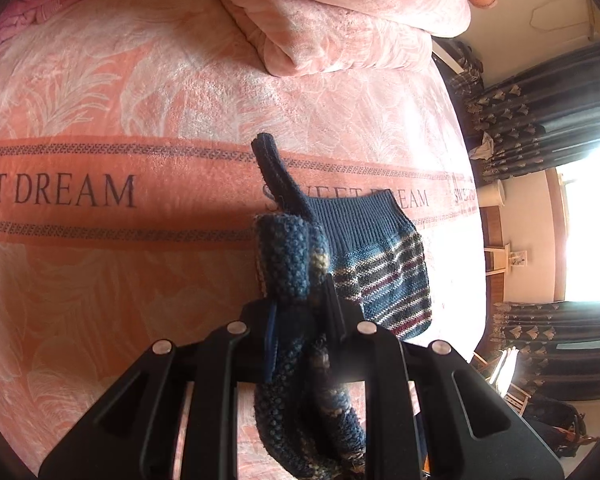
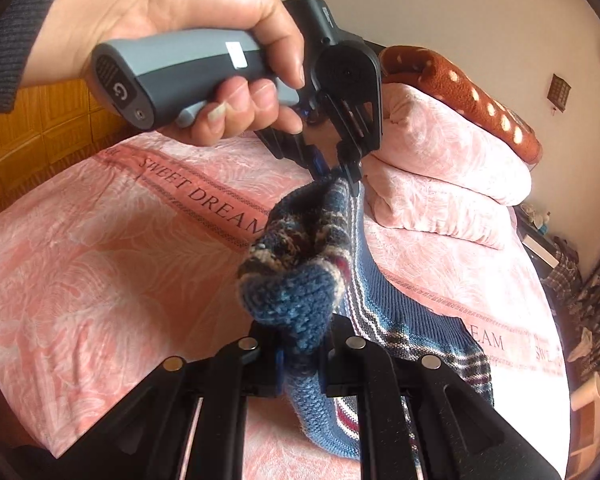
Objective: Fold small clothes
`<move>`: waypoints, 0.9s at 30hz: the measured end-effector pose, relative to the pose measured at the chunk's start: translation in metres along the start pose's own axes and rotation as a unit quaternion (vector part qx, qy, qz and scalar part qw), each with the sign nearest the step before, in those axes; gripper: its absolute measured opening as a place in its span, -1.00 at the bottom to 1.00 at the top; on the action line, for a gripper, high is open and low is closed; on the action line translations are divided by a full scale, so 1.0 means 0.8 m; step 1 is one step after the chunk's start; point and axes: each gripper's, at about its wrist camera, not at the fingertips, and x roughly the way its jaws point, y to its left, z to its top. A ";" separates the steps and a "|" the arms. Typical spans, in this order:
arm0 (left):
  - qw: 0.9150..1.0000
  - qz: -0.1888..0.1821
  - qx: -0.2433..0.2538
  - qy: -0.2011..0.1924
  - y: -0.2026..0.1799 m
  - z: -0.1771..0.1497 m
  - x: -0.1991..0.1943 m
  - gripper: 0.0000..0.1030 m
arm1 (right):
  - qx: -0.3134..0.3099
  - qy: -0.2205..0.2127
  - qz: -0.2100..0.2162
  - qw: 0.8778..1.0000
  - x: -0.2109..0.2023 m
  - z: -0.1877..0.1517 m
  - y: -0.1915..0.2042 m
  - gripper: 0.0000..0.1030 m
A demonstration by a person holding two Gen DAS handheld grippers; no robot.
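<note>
The blue knitted garment (image 2: 300,276), striped in white, dark red and grey, hangs bunched between the two claws above the bed, with its lower part trailing down onto the pink bedspread (image 2: 100,272). In the left wrist view the same garment (image 1: 364,256) shows a plain ribbed blue band at its far edge and stripes below it, spread flat on the bedspread (image 1: 100,280), while a thick rolled fold rises toward the camera.

The right claw (image 2: 300,344) is clenched on a chunky blue fold of the knit, which bulges out between its black fingers. The left claw (image 1: 300,312) is likewise clamped on a fold of the garment, the fabric pressed between its fingers and hanging below them. In the right wrist view the left claw (image 2: 342,170) pinches the upper edge of the knit from above, and a hand (image 2: 188,40) grips its grey handle.

The bedspread carries a darker band printed "SWEET DREAM". A folded pink quilt (image 2: 440,160) lies at the head of the bed, with a brown spotted pillow (image 2: 460,88) on top. Dark curtains (image 1: 540,112) flank a bright window.
</note>
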 end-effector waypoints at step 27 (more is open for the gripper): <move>0.998 0.049 0.043 0.004 -0.176 0.009 0.037 -0.66 | 0.113 -0.018 -0.015 0.993 -0.038 -0.036 -0.139 -0.79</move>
